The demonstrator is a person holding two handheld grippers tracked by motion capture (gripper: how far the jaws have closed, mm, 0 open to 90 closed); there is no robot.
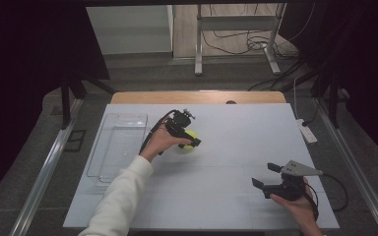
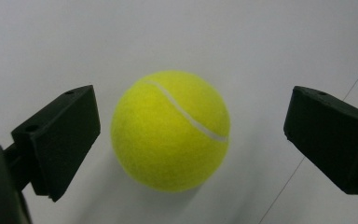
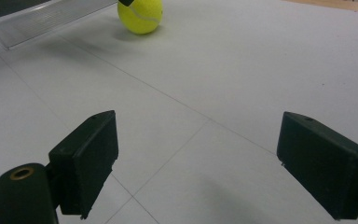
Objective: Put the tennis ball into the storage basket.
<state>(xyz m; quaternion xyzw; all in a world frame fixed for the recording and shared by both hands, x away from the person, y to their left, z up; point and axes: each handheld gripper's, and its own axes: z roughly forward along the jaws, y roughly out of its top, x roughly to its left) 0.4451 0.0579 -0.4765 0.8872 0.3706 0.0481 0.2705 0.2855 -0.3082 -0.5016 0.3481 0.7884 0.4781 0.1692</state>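
Black jaws of your left gripper [image 2: 186, 135] are standing wide apart on either side of the yellow tennis ball [image 2: 170, 130], which is sitting on the white table [image 1: 236, 142] just right of the clear plastic tray [image 1: 120, 123], with daylight showing between each pad and the felt. Your right gripper [image 3: 193, 163] is hovering near the table's front right corner, well apart from the ball, its jaws also spread wide and holding nothing. You are judged to be early in the job: the ball is framed but not yet gripped, and squeezing, lifting and carrying it, likely into the tray, are all remaining.
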